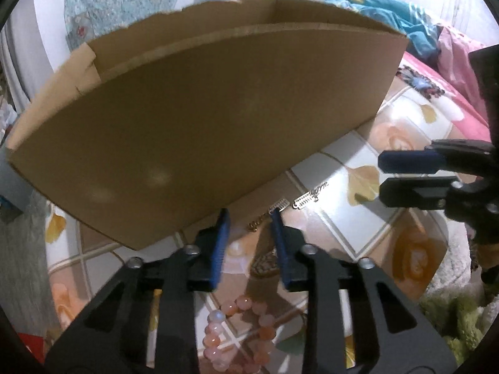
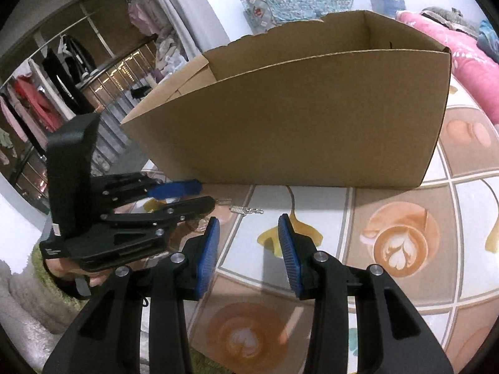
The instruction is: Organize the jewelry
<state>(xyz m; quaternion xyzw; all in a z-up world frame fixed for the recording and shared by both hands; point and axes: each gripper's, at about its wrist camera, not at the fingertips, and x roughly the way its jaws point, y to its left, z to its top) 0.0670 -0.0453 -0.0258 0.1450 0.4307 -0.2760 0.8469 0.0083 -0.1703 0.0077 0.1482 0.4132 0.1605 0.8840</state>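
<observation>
Jewelry: gold chain point(image 1: 256, 225) on the patterned cloth point(image 1: 358, 168), between the left gripper point(image 1: 249, 218) fingers, near the cardboard box point(image 1: 202, 124).
Bead bracelet point(image 1: 240, 333): under the left gripper.
Left gripper: partly spread, pinching nothing.
Right gripper point(image 2: 248, 224): spread, empty.

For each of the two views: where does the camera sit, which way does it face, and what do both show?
Left wrist: on the left gripper, looking down past its fingers at a bead bracelet; right gripper at right.
Right wrist: on the right gripper, facing the patterned cloth; left gripper and a hand at left.
Shared: the cardboard box, both grippers.
</observation>
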